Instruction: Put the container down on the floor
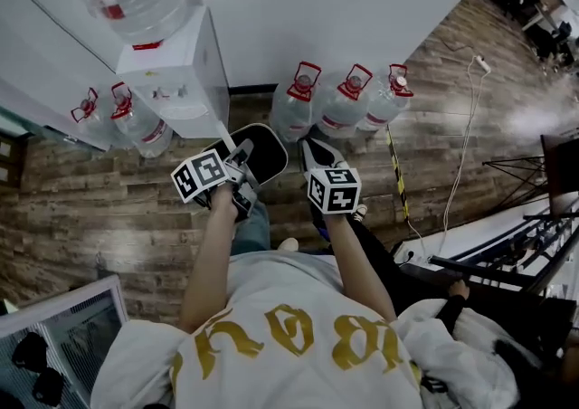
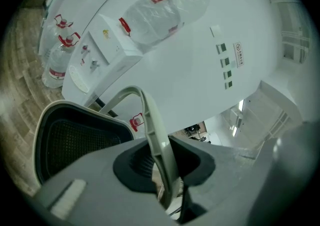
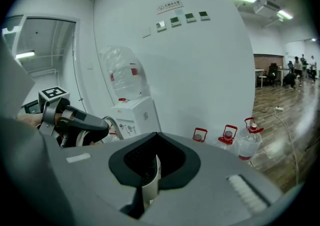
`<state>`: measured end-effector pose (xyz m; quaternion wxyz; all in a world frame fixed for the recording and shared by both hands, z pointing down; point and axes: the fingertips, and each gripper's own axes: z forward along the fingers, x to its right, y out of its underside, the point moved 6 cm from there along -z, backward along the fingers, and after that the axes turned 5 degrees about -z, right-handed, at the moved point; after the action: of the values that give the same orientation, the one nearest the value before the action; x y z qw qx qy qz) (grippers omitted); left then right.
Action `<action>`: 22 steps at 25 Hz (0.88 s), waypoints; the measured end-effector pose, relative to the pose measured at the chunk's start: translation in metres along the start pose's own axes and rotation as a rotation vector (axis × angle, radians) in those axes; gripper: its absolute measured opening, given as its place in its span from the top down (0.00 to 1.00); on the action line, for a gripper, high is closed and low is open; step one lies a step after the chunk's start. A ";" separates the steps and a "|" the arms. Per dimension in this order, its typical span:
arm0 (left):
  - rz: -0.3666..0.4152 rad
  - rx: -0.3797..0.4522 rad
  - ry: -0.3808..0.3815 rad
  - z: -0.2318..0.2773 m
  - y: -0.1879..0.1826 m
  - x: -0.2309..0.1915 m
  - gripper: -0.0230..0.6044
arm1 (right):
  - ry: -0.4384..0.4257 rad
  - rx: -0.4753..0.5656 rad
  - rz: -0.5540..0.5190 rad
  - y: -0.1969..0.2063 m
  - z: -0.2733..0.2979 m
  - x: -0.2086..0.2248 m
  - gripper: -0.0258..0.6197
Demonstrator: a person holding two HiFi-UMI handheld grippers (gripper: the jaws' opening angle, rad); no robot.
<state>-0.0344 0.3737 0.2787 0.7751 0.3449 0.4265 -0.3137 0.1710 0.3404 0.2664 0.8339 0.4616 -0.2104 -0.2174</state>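
Observation:
The container (image 1: 262, 150) is a dark bin with a pale rim, held in front of me above the wooden floor (image 1: 109, 208). In the left gripper view its black inside (image 2: 75, 140) lies to the left, and its pale curved handle (image 2: 150, 120) runs between the jaws. My left gripper (image 1: 240, 170) is shut on that handle. My right gripper (image 1: 315, 159) holds the bin's right side. It is shut on a pale strip of the container (image 3: 150, 177). The left gripper (image 3: 70, 117) also shows in the right gripper view.
A white water dispenser (image 1: 176, 81) with a bottle on top stands against the wall just ahead. Large water bottles (image 1: 344, 99) stand on the floor to its right, and two more bottles (image 1: 122, 122) to its left. A white cable (image 1: 463, 154) trails across the floor at right, near a desk (image 1: 507, 235).

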 end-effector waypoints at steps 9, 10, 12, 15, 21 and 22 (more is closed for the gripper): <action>0.013 -0.135 -0.012 0.101 -0.086 -0.012 0.85 | 0.095 -0.045 0.068 -0.038 0.117 0.034 0.92; 0.018 -0.151 -0.010 0.109 -0.095 -0.012 0.85 | 0.103 -0.049 0.072 -0.043 0.128 0.034 0.92; 0.026 -0.180 -0.007 0.124 -0.112 -0.012 0.85 | 0.118 -0.054 0.077 -0.053 0.145 0.033 0.92; 0.039 -0.211 0.004 0.147 -0.136 -0.012 0.85 | 0.146 -0.052 0.080 -0.066 0.170 0.036 0.92; 0.074 -0.245 0.005 0.184 -0.174 -0.015 0.86 | 0.205 -0.044 0.109 -0.085 0.199 0.052 0.92; 0.077 -0.248 0.003 0.190 -0.179 -0.016 0.86 | 0.215 -0.039 0.118 -0.089 0.201 0.055 0.92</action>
<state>-0.0969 0.1235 0.3206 0.8226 0.2631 0.4495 -0.2280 0.0904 0.1311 0.2958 0.8718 0.4528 -0.1425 -0.1212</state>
